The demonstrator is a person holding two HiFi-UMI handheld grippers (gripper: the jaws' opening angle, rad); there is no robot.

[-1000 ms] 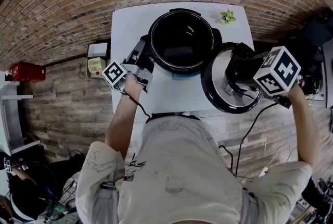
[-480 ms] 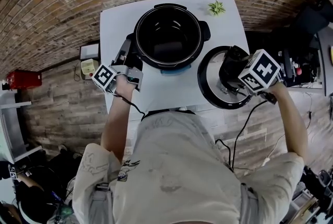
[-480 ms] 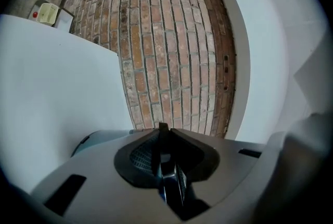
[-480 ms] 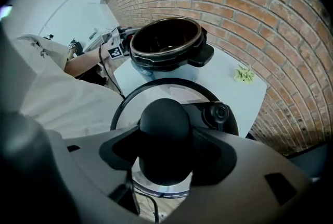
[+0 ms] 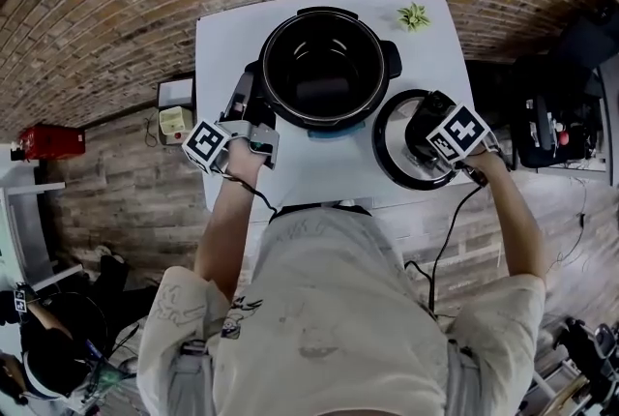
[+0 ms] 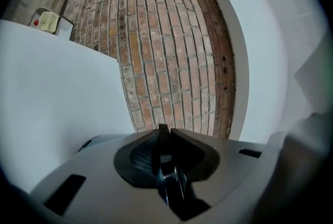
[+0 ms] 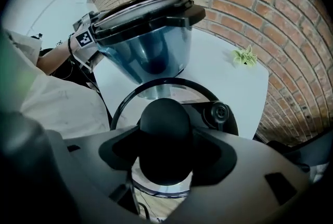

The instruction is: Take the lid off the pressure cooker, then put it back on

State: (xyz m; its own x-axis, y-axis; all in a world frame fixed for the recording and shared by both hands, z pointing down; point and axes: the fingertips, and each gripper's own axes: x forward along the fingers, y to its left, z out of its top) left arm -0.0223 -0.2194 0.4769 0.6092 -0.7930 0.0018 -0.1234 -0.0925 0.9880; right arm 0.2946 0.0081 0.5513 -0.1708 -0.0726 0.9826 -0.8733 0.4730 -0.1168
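Step one done: lid (image 5: 390,141) off, pressure cooker (image 5: 324,66) open at middle of table (image 5: 319,167). Lid was right of cooker and apart from it, near table's right front corner; contact with table not determinable. Right gripper (image 7: 166,150) jaws grasped lid's black knob (image 7: 165,124). Left gripper (image 6: 166,137) jaws were clenched on thin dark part, judged cooker's side handle (image 6: 168,168). Left to do: carry lid back, centre over rim, reseat. Room: bare strip before cooker; small plant (image 5: 414,15) well apart; table edge close beside lid.

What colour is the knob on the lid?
Black; the right gripper view shows the knob best.
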